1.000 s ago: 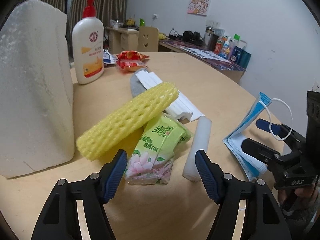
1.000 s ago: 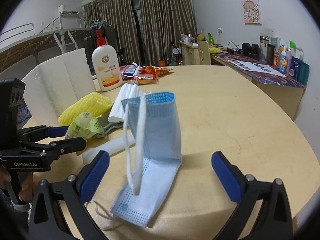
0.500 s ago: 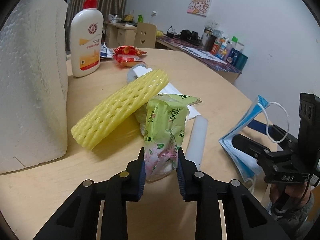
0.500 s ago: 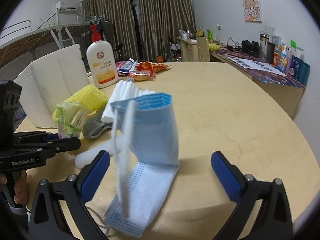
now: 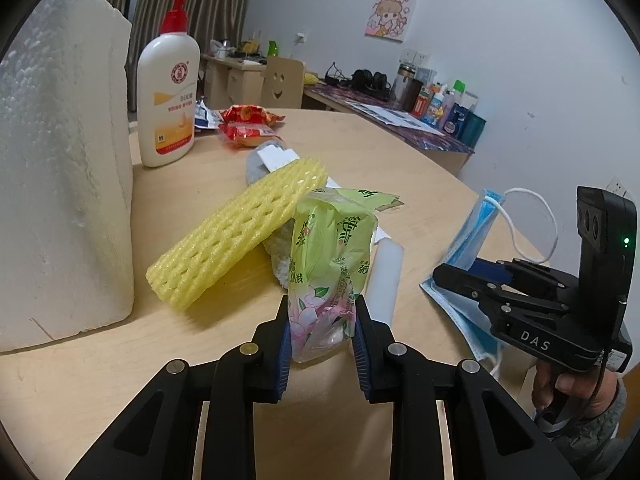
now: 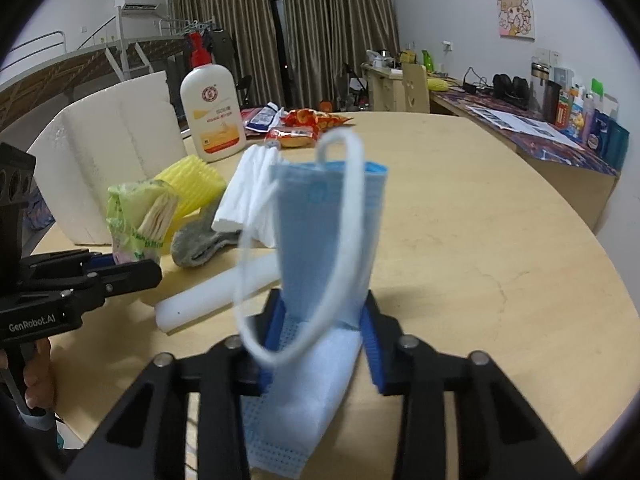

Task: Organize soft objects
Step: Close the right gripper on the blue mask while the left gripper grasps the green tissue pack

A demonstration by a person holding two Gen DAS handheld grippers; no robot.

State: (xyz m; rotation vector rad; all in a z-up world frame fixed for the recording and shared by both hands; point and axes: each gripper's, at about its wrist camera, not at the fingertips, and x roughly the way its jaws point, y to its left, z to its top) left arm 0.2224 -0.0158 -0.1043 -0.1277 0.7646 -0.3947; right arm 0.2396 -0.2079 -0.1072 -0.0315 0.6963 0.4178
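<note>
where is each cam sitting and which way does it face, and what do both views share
Left wrist view: rides the left tool, facing forward and down over the table; its pads clamp the green tissue pack. The right tool and a hand show at right.
Right wrist view: rides the right tool, whose pads, having just closed, pinch the blue mask; the left tool shows at left.
Shared: yellow foam net, lotion bottle, white foam block.

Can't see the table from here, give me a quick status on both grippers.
Left gripper shut on tissue pack. Right gripper just closed on face mask. Foam rod lies between them; nothing blocking.
</note>
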